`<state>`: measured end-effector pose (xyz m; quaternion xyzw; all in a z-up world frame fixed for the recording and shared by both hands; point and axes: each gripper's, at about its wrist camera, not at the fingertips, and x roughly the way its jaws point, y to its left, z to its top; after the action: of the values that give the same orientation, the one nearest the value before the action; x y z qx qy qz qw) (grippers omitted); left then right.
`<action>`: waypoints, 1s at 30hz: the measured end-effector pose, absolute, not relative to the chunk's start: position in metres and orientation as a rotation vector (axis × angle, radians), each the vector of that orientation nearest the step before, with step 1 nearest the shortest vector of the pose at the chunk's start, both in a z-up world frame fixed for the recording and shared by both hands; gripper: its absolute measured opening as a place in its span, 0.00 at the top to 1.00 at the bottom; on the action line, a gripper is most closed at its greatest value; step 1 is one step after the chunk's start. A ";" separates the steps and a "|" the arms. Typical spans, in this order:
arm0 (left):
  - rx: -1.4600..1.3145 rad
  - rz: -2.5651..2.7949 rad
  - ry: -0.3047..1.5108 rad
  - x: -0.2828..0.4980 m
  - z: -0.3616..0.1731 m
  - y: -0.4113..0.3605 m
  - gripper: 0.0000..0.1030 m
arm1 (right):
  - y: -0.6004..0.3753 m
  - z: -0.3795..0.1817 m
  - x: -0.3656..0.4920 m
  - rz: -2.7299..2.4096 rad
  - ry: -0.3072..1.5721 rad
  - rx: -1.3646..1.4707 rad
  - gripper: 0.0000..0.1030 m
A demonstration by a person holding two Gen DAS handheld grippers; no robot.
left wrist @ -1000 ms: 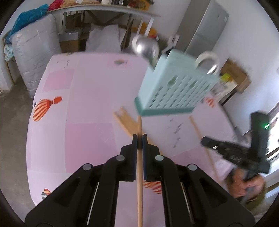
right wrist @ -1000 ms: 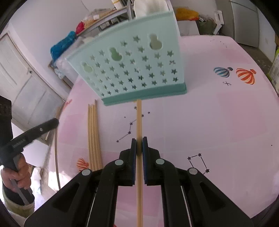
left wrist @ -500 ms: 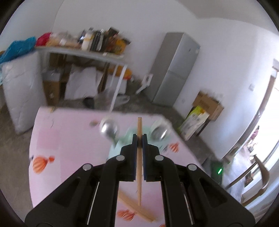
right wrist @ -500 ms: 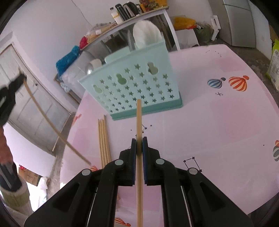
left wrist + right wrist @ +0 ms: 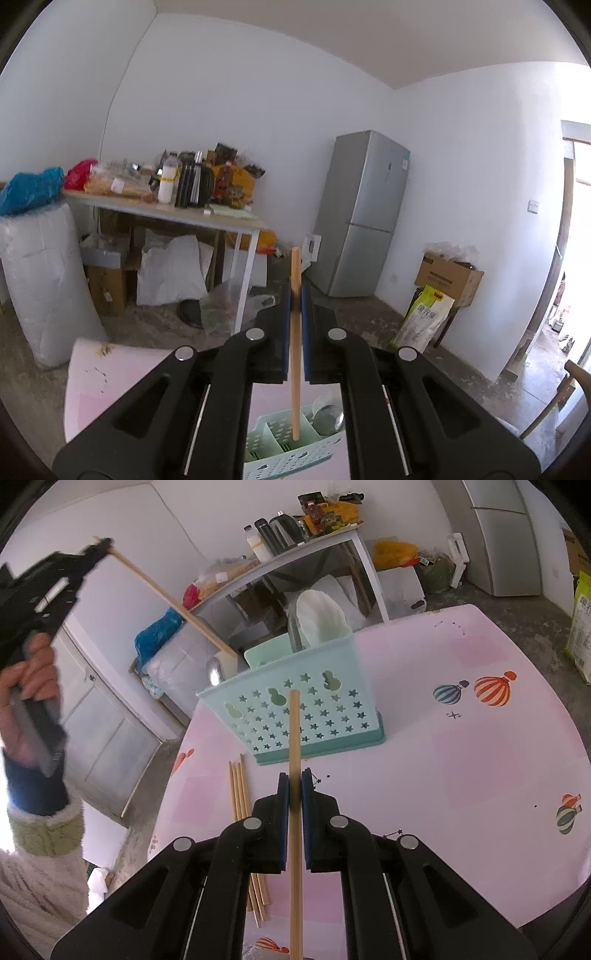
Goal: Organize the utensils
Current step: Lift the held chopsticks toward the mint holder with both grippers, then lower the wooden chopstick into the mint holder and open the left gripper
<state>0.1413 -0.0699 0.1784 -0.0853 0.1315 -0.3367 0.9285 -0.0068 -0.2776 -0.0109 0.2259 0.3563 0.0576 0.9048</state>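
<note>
Loading chopsticks: left gripper clamps a chopstick above the caddy; right gripper clamps another. Next: tip down, align with a compartment.

I see bright daylight flooding from the doorway, blown out to white. Fisheye bending curves both views' edges, and the raised hand is motion-blurred.

You had two chopsticks in grip, one and another, four loose chopsticks on the table, one basket, and two spoons.
</note>
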 end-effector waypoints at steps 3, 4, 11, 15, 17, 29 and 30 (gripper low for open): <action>-0.153 -0.668 0.292 0.150 0.162 -0.083 0.96 | -0.279 -0.009 -0.008 0.118 0.732 0.470 0.93; -0.135 -0.663 0.298 0.152 0.156 -0.086 0.96 | -0.280 -0.010 -0.008 0.117 0.732 0.472 0.93; -0.063 -0.655 0.483 0.167 0.097 -0.097 0.84 | -0.281 -0.012 -0.007 0.112 0.742 0.479 0.93; -0.060 -0.654 0.442 0.149 0.094 -0.083 0.72 | -0.280 -0.012 -0.006 0.106 0.748 0.475 0.93; -0.059 -0.649 0.423 0.141 0.094 -0.075 0.68 | -0.279 -0.011 -0.006 0.103 0.750 0.470 0.93; -0.098 -0.661 0.377 0.084 0.079 -0.027 0.56 | -0.277 0.012 0.002 0.123 0.729 0.430 0.93; -0.097 -0.666 0.381 0.079 0.075 -0.025 0.55 | -0.276 0.017 0.004 0.127 0.716 0.424 0.93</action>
<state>0.0792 -0.0246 0.0747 -0.0472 0.1857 -0.3245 0.9263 0.0042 -0.2760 0.0171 0.2059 0.3475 0.0618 0.9127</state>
